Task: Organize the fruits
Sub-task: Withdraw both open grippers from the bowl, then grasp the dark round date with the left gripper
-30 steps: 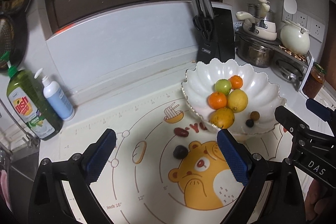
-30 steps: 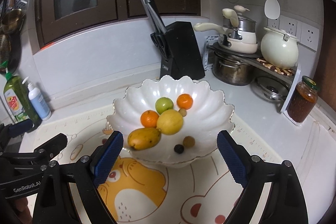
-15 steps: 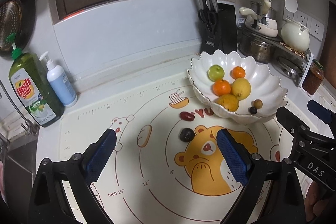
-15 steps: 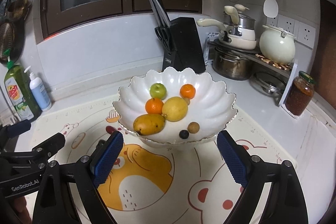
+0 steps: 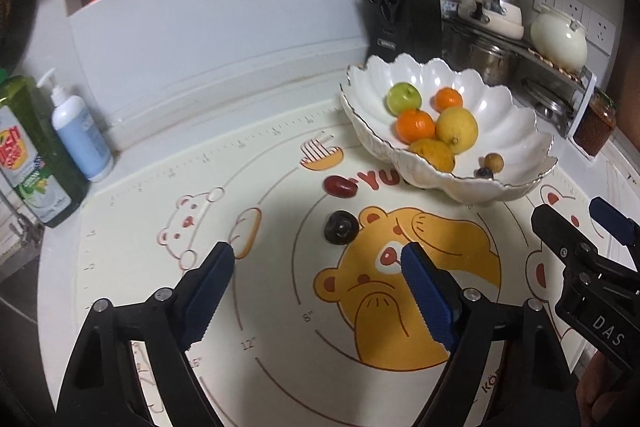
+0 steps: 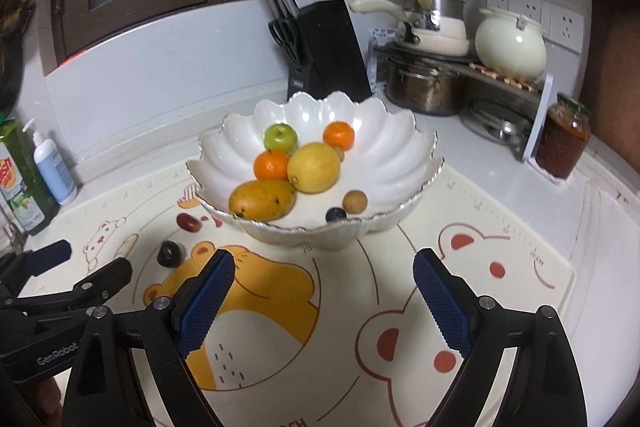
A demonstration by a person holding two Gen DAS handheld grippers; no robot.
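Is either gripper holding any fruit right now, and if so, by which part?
Nothing is held. The left gripper, whose jaws have just been closing, and the right gripper are both open and empty; the dark plum lies untouched on the mat.

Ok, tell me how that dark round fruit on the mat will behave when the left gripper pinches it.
The dark round fruit looks near-spherical and lies loose on the flat mat, so a nudge would probably roll it. Its skin looks glossy, so it may slip between the pads. It looks small against the left gripper, whose jaws have just been closing with nothing between them.

One white bowl (image 6: 400,147) holds seven fruits; two dark fruits (image 5: 341,227) lie on the mat (image 5: 280,327).
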